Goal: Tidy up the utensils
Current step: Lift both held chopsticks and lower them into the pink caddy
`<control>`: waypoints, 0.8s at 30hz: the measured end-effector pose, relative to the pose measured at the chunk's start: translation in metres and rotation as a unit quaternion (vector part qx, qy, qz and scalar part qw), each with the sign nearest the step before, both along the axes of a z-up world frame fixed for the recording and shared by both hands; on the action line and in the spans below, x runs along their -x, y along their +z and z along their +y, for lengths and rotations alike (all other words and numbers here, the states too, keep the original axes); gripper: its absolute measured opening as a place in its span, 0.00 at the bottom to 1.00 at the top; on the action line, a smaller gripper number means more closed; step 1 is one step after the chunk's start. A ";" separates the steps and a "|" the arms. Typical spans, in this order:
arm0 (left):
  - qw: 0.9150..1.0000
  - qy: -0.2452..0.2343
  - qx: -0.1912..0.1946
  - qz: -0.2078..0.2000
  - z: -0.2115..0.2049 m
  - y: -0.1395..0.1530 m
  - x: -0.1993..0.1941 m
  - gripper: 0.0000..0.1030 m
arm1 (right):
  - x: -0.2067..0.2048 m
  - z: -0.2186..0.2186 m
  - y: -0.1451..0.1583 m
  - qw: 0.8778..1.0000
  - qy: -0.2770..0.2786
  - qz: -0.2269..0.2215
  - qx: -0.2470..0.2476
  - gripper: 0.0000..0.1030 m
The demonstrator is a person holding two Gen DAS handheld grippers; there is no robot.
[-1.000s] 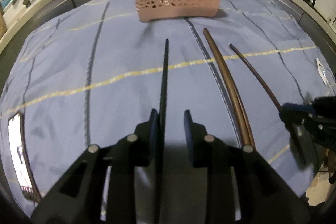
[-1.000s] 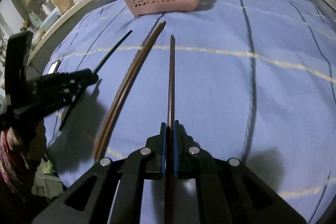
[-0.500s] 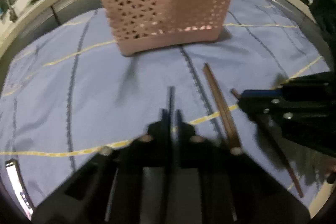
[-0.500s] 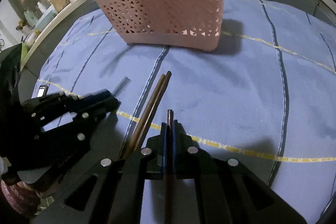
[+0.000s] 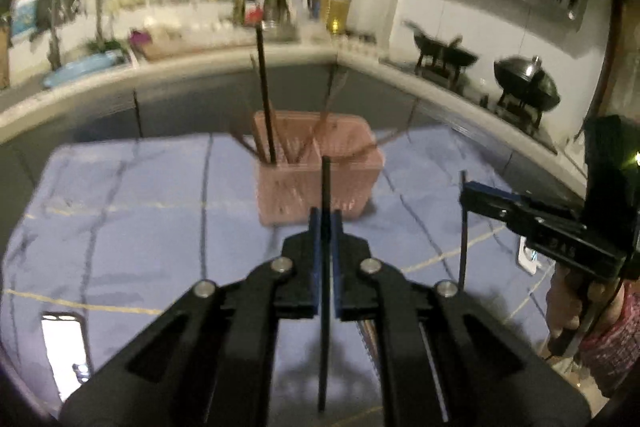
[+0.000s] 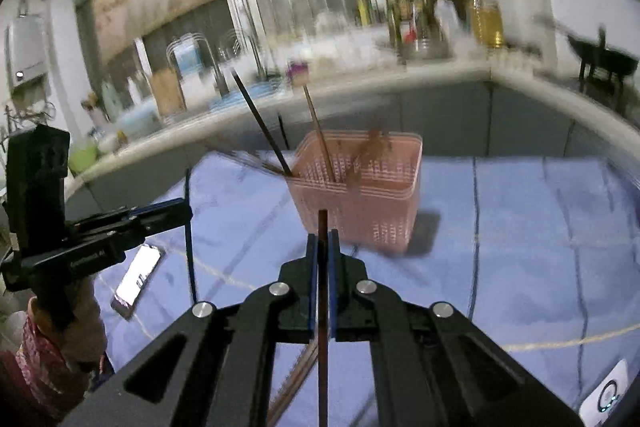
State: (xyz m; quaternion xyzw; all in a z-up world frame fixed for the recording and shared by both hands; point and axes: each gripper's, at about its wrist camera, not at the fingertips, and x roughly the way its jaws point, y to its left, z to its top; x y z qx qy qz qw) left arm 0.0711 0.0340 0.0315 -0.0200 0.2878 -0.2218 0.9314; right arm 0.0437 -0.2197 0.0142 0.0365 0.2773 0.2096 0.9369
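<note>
My left gripper (image 5: 325, 217) is shut on a black chopstick (image 5: 323, 347) and holds it lifted and steep above the blue cloth. My right gripper (image 6: 323, 239) is shut on a brown chopstick (image 6: 322, 367), raised the same way. A pink perforated basket (image 5: 360, 183) (image 6: 380, 203) stands ahead of both, with several chopsticks leaning in it. Each gripper shows in the other's view: the right gripper (image 5: 466, 193) at the right edge, the left gripper (image 6: 186, 209) at the left. A pair of brown chopsticks (image 6: 296, 375) lies on the cloth below my right gripper.
A lit phone (image 6: 138, 277) (image 5: 64, 351) lies on the blue cloth (image 6: 520, 227) at the left. A small white device (image 6: 606, 399) sits near its right corner. Behind the table runs a counter with a sink, bottles and two woks (image 5: 524, 83).
Both grippers rose off the cloth with their chopsticks and tilted upward, so the basket now sits lower and farther in view. The left jaws closed on the black chopstick early in this span.
</note>
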 end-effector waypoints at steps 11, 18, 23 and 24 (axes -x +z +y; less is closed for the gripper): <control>0.999 0.008 -0.028 -0.036 -0.004 0.011 0.018 0.04 | 0.018 0.000 0.015 0.998 -0.023 -0.061 -0.003 0.05; 0.999 0.010 0.012 -0.049 -0.009 0.054 -0.007 0.04 | -0.001 0.008 0.050 0.997 -0.008 -0.066 -0.031 0.04; 0.995 0.034 0.028 -0.088 -0.023 0.099 -0.042 0.04 | -0.047 0.020 0.096 0.993 -0.031 -0.103 -0.058 0.05; 0.994 0.040 0.030 -0.095 -0.025 0.105 -0.049 0.04 | -0.055 0.023 0.104 0.991 -0.038 -0.115 -0.064 0.05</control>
